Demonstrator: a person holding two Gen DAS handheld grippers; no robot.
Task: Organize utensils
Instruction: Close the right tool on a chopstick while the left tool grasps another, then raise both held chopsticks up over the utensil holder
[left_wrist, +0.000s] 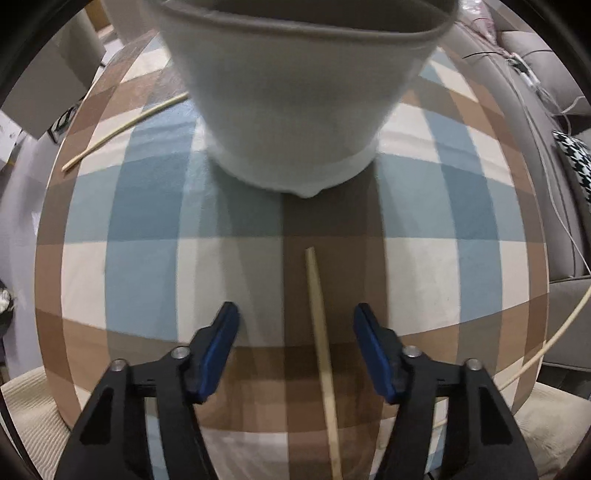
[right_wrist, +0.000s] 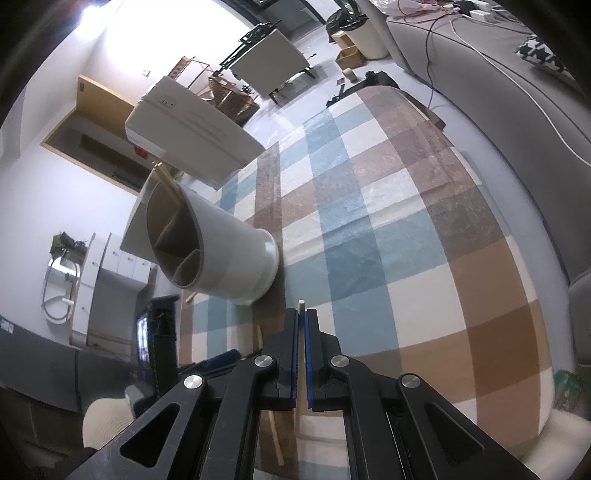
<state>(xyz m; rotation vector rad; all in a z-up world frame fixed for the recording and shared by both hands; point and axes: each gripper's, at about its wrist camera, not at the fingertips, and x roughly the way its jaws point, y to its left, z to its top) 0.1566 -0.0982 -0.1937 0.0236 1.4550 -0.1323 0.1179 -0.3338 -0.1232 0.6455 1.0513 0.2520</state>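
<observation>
My left gripper (left_wrist: 295, 310) points down at the checked tablecloth (left_wrist: 147, 229), its blue pads (left_wrist: 218, 350) apart. A pale wooden chopstick (left_wrist: 321, 332) lies flat between them, nearer the right pad and touching neither. Just beyond stands the grey-white utensil holder (left_wrist: 295, 103). A second chopstick (left_wrist: 125, 125) lies at its far left. My right gripper (right_wrist: 303, 314) is shut on a chopstick whose tip (right_wrist: 301, 302) pokes out past the pads. In the right wrist view the holder (right_wrist: 229, 254) shows its divided inside, with one chopstick (right_wrist: 168, 181) standing in it.
A grey sofa (right_wrist: 517, 110) with cables and a houndstooth cushion (left_wrist: 572, 155) runs along the table's right side. A white appliance (right_wrist: 184, 125) stands behind the holder. Another chopstick (right_wrist: 275, 424) lies on the cloth under my right gripper. The table edge (left_wrist: 48, 258) curves close by on the left.
</observation>
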